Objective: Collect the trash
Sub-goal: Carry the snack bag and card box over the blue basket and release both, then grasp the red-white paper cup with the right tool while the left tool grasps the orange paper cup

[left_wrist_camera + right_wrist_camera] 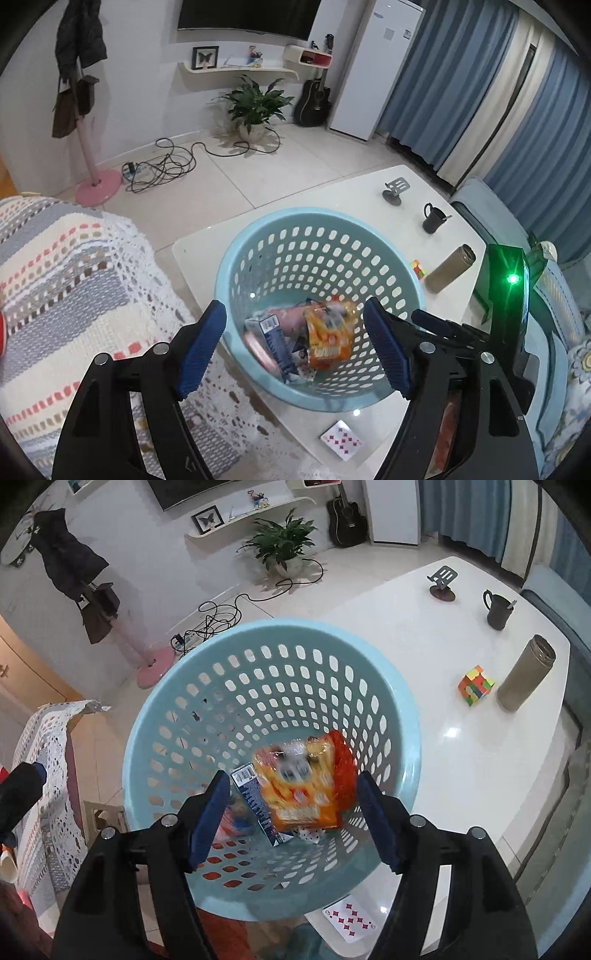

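Inside blue basket (399,716), blurred orange snack bag (303,786), long axis toward camera

In my right wrist view the white glossy surface (461,746) fills the right half of the frame. The pale blue perforated basket (177,701) stands on it at the centre, near the surface's left edge. At lower centre a playing card (351,919) lies face up just beside the basket's base. In the upper right a phone stand (443,585) sits near the far edge, with a dark mug (496,611) to its right. Further down the right side a colourful puzzle cube (475,685) rests just beside a tan flask (526,672) that stands upright on the surface.
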Action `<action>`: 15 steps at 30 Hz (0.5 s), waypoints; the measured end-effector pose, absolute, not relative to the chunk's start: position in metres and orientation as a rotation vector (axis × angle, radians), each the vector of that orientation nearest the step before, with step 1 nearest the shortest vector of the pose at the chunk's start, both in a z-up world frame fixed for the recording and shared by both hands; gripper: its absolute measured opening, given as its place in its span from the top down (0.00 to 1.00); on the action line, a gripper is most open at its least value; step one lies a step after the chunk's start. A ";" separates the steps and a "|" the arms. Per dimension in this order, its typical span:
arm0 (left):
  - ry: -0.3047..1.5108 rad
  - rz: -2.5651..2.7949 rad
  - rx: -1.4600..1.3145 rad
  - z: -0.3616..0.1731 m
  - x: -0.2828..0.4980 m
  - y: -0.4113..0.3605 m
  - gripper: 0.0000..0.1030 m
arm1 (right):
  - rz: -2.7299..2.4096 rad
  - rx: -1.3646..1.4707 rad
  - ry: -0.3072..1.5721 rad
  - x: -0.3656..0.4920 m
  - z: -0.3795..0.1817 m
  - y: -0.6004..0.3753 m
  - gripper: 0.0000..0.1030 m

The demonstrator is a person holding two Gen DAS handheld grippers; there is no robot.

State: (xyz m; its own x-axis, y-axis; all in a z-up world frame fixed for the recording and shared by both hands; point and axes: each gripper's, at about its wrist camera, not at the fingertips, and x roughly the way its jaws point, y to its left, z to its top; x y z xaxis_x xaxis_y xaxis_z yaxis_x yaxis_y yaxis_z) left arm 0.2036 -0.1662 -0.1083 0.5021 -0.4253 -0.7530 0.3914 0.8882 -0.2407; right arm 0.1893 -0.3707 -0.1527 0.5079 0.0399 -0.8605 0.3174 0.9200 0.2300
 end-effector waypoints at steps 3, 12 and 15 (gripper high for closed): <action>0.918 -0.494 -0.047 -0.106 0.201 -0.165 0.27 | -0.168 0.381 1.029 0.185 -0.150 -0.367 0.35; 0.843 -0.465 -0.090 -0.081 0.173 -0.128 0.27 | -0.107 0.293 0.953 0.173 -0.112 -0.331 0.35; 0.794 -0.438 -0.108 -0.064 0.159 -0.107 0.27 | -0.068 0.253 0.907 0.167 -0.089 -0.309 0.35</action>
State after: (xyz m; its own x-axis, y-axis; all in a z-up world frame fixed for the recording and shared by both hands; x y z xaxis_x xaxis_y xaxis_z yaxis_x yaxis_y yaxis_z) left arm 0.1588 -0.1066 -0.0640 0.6167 -0.4193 -0.6662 0.3397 0.9052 -0.2553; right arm 0.1666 -0.3088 -0.0886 0.6163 0.0479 -0.7861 0.1651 0.9681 0.1884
